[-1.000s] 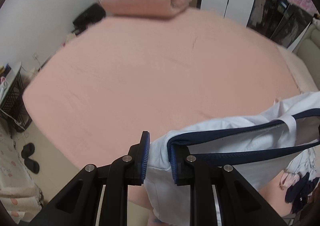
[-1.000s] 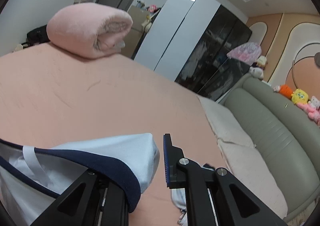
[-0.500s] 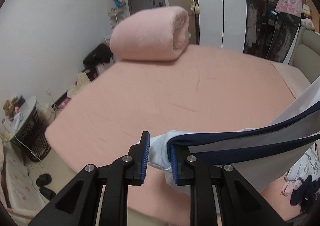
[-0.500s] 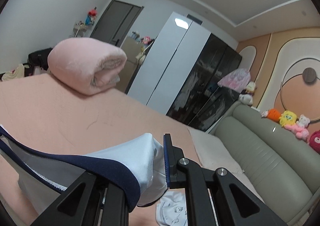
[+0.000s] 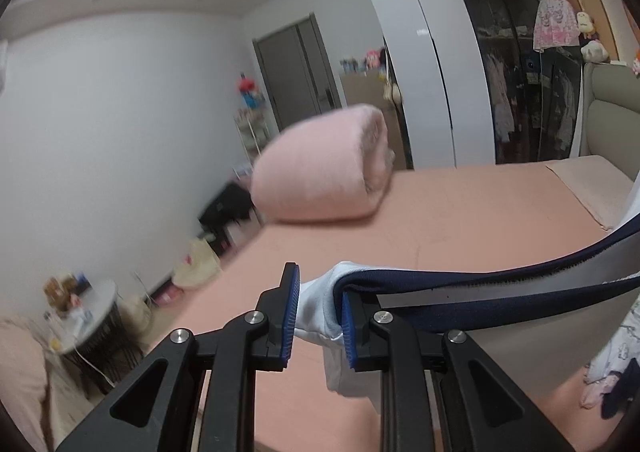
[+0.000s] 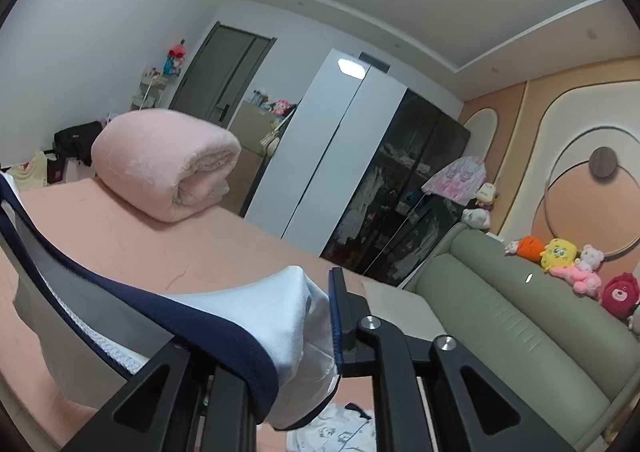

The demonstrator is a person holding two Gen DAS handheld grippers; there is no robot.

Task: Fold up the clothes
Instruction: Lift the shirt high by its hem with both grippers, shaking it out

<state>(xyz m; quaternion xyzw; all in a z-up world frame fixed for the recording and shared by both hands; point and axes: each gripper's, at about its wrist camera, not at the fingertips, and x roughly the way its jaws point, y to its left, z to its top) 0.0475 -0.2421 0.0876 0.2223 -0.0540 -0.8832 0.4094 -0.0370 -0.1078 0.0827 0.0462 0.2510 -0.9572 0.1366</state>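
We held a white, navy-trimmed garment (image 5: 472, 302) above the bed (image 5: 460, 219), left tool (image 5: 318, 316) and right tool (image 6: 298, 326) each pinching it.

left gripper (image 5: 316, 316): matte black plastic, two chunky angular arms going forward
left fingers (image 5: 290, 312): flat black plates with blue ribbed pads on the inner faces
left screws (image 5: 256, 317): shiny round silver ones at the joints, four showing
left cutouts (image 5: 136, 400): triangle-ish holes in the arm bodies

right gripper (image 6: 320, 316): same black build
right fingers (image 6: 335, 316): black with a blue pad; only one can be seen
right screws (image 6: 369, 322): two silver ones on the visible arm
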